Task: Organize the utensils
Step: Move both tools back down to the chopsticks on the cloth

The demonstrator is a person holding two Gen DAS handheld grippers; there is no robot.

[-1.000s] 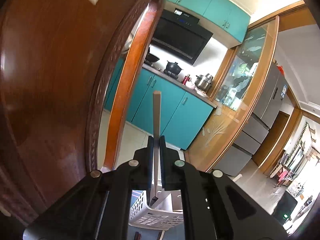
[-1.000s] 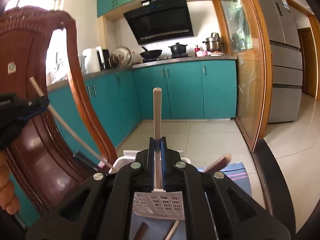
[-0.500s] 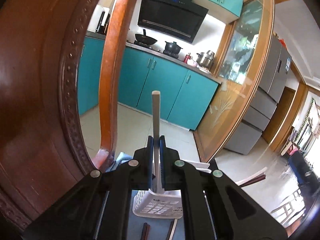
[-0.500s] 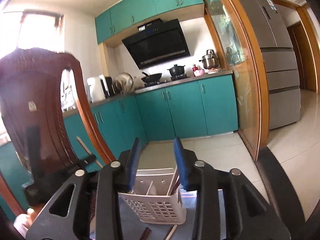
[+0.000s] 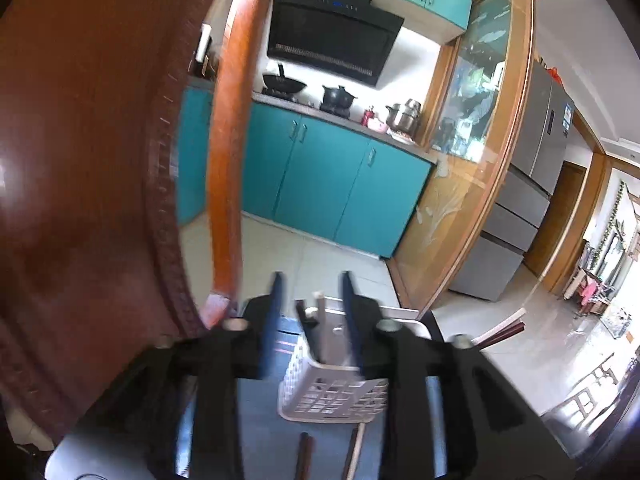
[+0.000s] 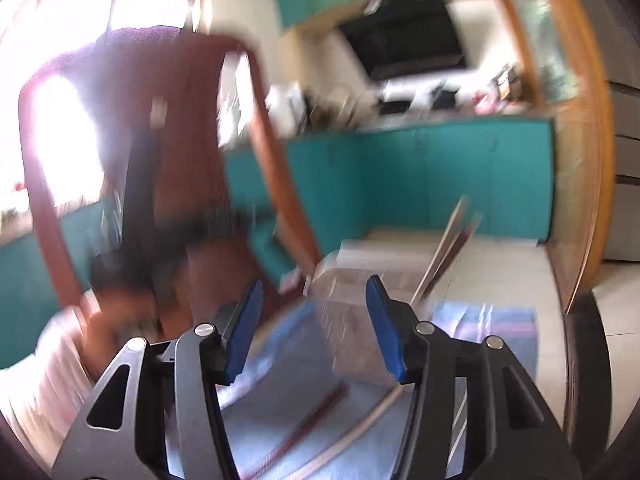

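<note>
Two tongs, both spread wide and holding nothing. Left tongs [image 5: 310, 320] hang just above the white basket [image 5: 332, 392], whose slotted wall shows between and below the blue pads; a pale chopstick [image 5: 319, 312] stands upright inside, its end rising between the pads, and further sticks [image 5: 504, 328] lean out of the basket to the right. Right tongs [image 6: 316, 328] also face the basket [image 6: 352, 320] – blurred in this view – with the leaning sticks [image 6: 444, 252] rising past the right pad.

Loose utensils remain on the blue cloth [image 6: 492, 320] covering the bench: a dark chopstick [image 6: 316, 416] and a pale one [image 6: 360, 428] lie near the basket on its near side, below both tongs. Their long axes run roughly away from the cameras, slanting up to the right in the right view. Both tongs sit over them; which is nearer cannot be told.

Judged next move – lower one pair of tongs to a loose stick, closing across its width rather than along it. A wooden chair [image 5: 100, 160] stands close on the left.
</note>
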